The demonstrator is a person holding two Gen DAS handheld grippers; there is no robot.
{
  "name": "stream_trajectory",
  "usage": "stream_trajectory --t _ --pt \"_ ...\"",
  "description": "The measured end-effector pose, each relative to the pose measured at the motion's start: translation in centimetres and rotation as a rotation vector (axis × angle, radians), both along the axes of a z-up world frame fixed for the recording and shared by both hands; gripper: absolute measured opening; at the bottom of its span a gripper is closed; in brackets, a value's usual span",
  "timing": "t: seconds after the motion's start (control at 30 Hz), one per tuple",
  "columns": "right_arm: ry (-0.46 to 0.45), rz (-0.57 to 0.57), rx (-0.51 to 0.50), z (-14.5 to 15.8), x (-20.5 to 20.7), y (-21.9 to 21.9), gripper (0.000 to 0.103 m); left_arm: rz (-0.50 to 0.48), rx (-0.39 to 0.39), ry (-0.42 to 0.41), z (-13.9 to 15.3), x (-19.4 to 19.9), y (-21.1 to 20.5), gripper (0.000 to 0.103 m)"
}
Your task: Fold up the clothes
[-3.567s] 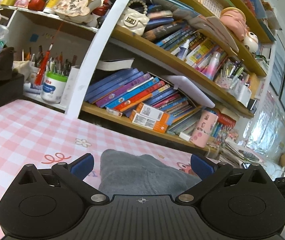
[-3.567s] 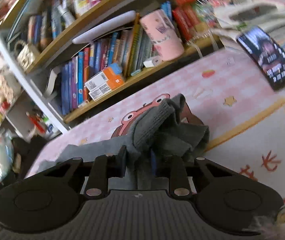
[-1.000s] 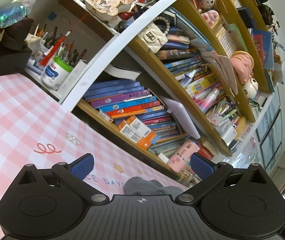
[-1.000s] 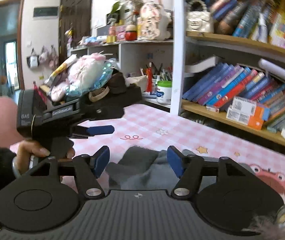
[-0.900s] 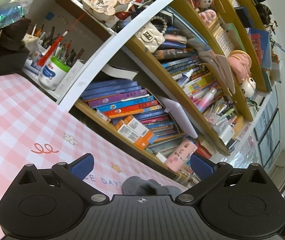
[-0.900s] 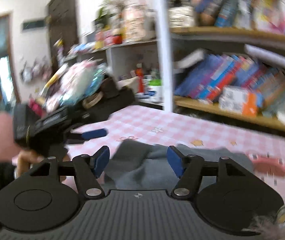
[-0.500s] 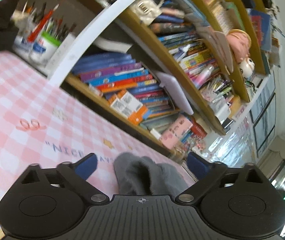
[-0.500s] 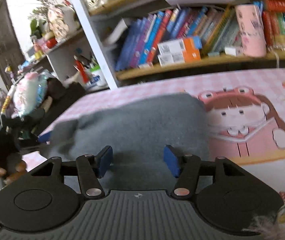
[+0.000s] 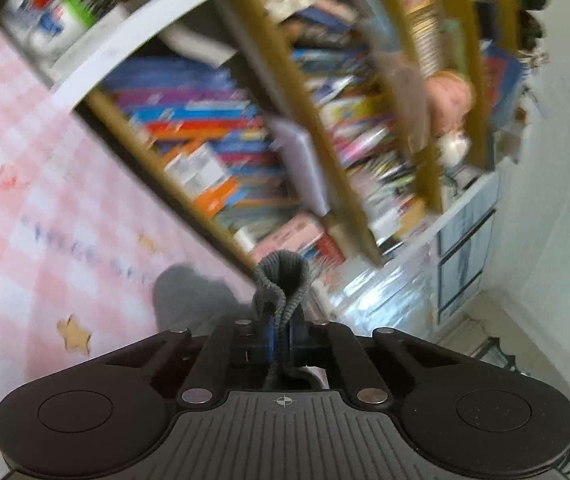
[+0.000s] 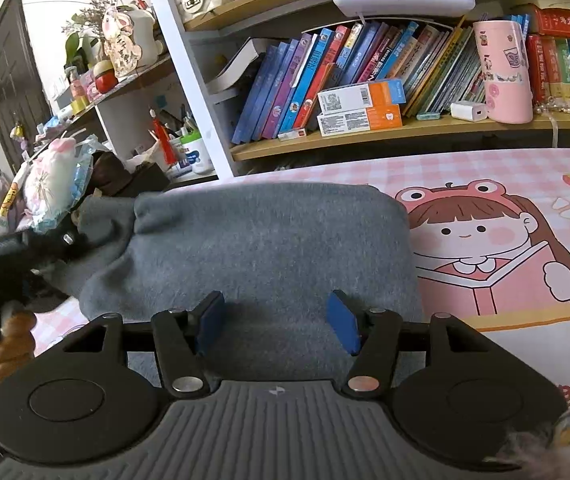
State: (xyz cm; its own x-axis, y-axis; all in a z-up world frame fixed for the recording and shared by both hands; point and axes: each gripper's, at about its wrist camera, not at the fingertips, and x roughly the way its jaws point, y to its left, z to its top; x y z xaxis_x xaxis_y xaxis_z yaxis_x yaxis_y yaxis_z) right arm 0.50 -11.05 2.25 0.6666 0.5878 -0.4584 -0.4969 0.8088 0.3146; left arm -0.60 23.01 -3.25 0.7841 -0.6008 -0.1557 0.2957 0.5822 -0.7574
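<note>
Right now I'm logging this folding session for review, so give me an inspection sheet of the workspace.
Surface: pink checked mat with a cartoon girl print.
Job's things: grey garment lying folded on the mat, one end lifted.
Clutter: nothing seen on the mat.
Grippers: left gripper shut on the garment's ribbed edge; right gripper open above the garment.
Cables: nothing seen.
Surroundings: bookshelf with books, pink cup, white charger, pen pots.

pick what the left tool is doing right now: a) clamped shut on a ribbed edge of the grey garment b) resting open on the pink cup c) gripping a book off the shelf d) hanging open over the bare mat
a: in the left wrist view the left tool has its blue pads pinched together on a ribbed fold of the grey garment, which loops up just past them.
</note>
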Motion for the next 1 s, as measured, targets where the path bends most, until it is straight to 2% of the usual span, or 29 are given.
stream_trajectory --t 0.17,0.27,0.33,0.4,0.43,0.5,0.6,0.8,0.93,1.0 --pt "-0.003 0.004 -0.003 0.0 0.0 0.1 0.060 0.048 0.069 0.021 0.0 -0.1 -0.4 0.009" --pt "0.001 0.001 0.008 0.0 -0.1 -0.1 0.060 0.080 0.103 0.029 0.1 -0.2 -0.6 0.022" --pt "0.005 -0.002 0.025 0.2 -0.2 -0.5 0.063 0.132 0.093 0.003 0.5 -1.1 -0.2 0.056" --pt "0.006 -0.009 0.052 0.5 -0.3 -1.2 0.070 0.159 0.082 -0.035 0.9 -2.2 0.1 0.077" --pt "0.003 -0.021 0.062 0.7 -0.3 -1.7 0.072 0.159 0.073 -0.047 1.0 -2.7 0.2 0.084" --pt "-0.001 -0.049 0.079 1.0 -0.3 -2.7 0.076 0.130 0.063 -0.029 1.0 -3.1 -0.1 0.090" --pt "0.012 -0.091 0.100 0.9 0.0 -4.3 0.078 0.097 0.101 0.022 0.9 -3.7 -0.9 0.092" --pt "0.092 -0.135 0.168 -0.3 0.7 -6.8 0.079 0.045 0.112 0.139 0.4 -4.1 -2.3 0.097" --pt "0.175 -0.137 0.237 -1.4 1.4 -7.5 0.079 0.021 0.093 0.181 0.1 -3.2 -3.4 0.097" --pt "0.205 -0.124 0.251 -1.8 1.6 -7.4 0.078 0.009 0.055 0.195 0.0 -2.5 -3.7 0.097"
